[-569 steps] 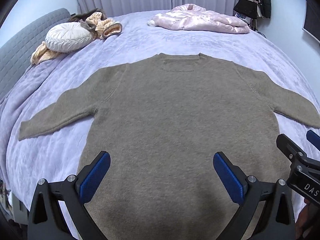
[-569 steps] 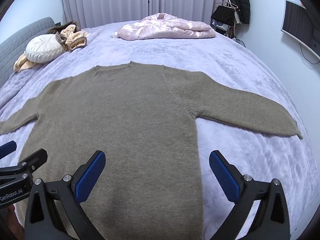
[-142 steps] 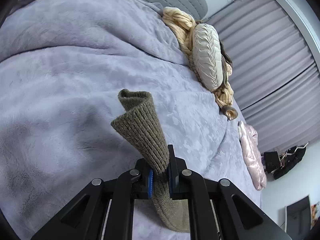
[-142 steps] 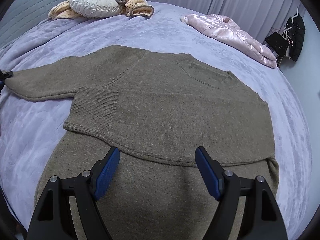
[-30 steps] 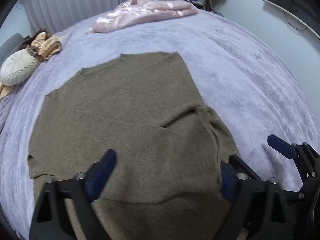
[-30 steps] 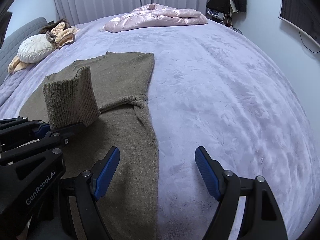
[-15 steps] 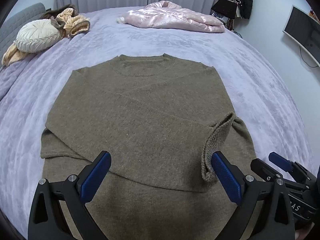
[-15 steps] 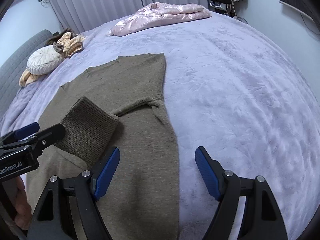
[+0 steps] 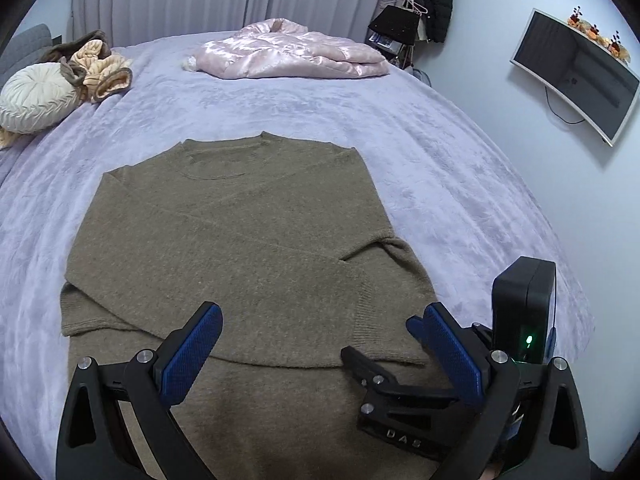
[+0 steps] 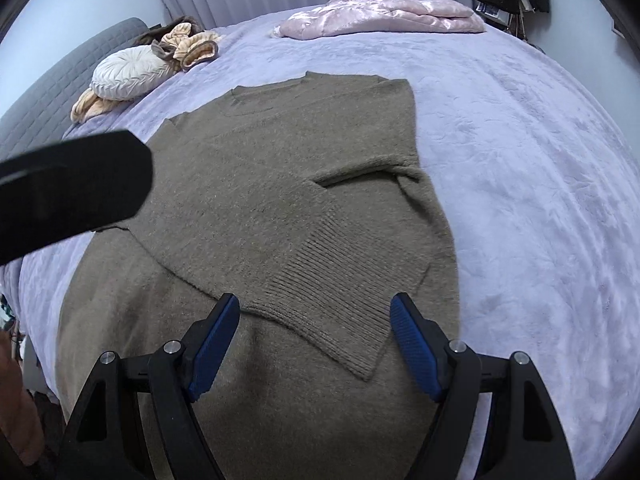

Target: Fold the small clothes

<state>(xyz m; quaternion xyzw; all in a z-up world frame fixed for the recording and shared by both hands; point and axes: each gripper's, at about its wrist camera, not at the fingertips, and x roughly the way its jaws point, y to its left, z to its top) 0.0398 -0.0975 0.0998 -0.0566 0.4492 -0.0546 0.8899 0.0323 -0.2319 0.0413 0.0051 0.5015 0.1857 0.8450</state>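
An olive-brown knit sweater (image 9: 240, 248) lies flat on the lilac bedspread (image 9: 460, 184), neck away from me, with both sleeves folded across its chest. It also shows in the right wrist view (image 10: 280, 184), where the ribbed cuff (image 10: 340, 304) of the upper sleeve lies flat just ahead of the fingers. My left gripper (image 9: 320, 344) is open and empty above the sweater's lower half. My right gripper (image 10: 316, 344) is open and empty over the cuff; its black body (image 9: 400, 392) sits close to the right of the left gripper.
A pink satin jacket (image 9: 292, 56) lies at the far side of the bed. A round cream cushion (image 9: 32, 96) and tan clothes (image 9: 100, 68) sit far left. A wall screen (image 9: 580, 76) and hanging dark coats (image 9: 432, 0) are at the right.
The sleeve cuff that stood raised in the right gripper half a second ago now lies flat on the sweater, released. Both grippers have drawn together over the sweater's lower half.
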